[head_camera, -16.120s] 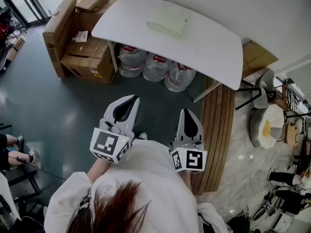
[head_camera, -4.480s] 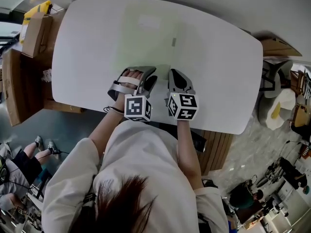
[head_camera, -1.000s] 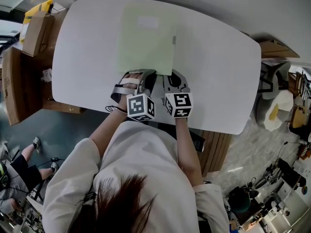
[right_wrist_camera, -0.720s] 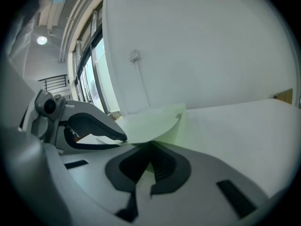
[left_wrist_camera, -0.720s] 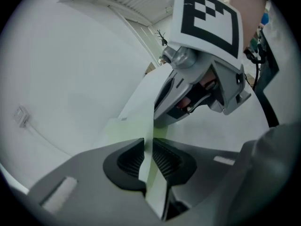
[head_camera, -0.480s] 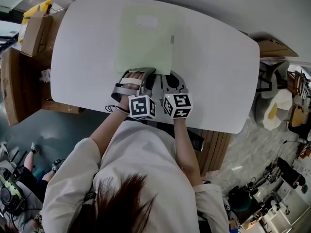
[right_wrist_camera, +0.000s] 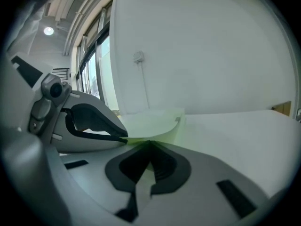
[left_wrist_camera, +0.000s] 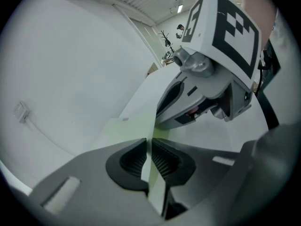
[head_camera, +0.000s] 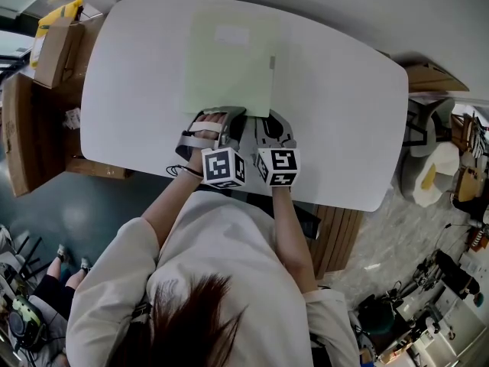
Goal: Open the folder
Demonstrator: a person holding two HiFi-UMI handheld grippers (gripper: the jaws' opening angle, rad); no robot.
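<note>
A pale green folder (head_camera: 229, 60) lies closed on the white table (head_camera: 344, 113), with a clip on its right edge. Both grippers sit side by side at its near edge. My left gripper (head_camera: 237, 118) is closing its jaws, and a thin green sheet of the folder (left_wrist_camera: 134, 128) runs between the ribbed pads (left_wrist_camera: 164, 161), which pinch it. My right gripper (head_camera: 269, 121) has its jaws together at the same edge (right_wrist_camera: 150, 121), with a pale strip of the folder between its pads (right_wrist_camera: 162, 166). Each gripper shows in the other's view: the right gripper (left_wrist_camera: 197, 93) and the left gripper (right_wrist_camera: 89, 121).
Cardboard boxes (head_camera: 42, 60) stand left of the table. A wooden slatted platform (head_camera: 340, 235) lies under its near right corner. A white wall (right_wrist_camera: 202, 46) with a cable rises behind the table. Chairs and clutter are at the far right (head_camera: 432, 167).
</note>
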